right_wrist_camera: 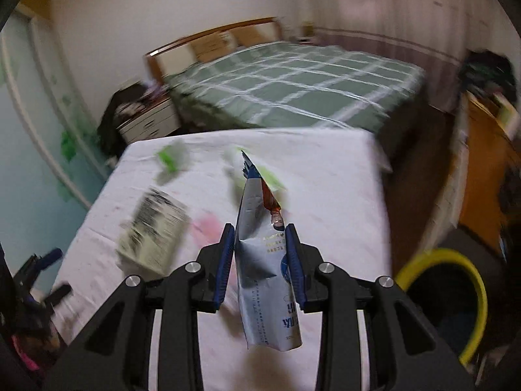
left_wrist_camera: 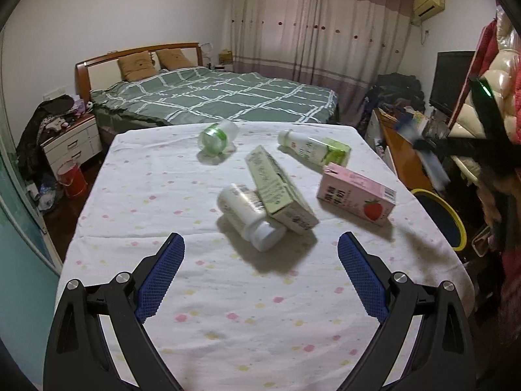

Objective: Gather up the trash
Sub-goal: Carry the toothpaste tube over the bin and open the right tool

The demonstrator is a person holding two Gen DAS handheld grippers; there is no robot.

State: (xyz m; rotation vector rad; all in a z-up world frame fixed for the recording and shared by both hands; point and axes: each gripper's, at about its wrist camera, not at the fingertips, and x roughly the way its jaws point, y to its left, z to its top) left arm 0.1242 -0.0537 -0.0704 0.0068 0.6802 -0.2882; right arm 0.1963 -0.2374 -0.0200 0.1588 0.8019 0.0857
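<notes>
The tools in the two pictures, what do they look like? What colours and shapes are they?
Both look alike. The left tool has two black plastic arms that spread like a fork, with shiny round silver bolts at the joints. Its fingers wear bumpy blue rubber pads with a tiny grid pattern. The right tool has the same black frame, silver bolts and blue pads. No cables show.
</notes>
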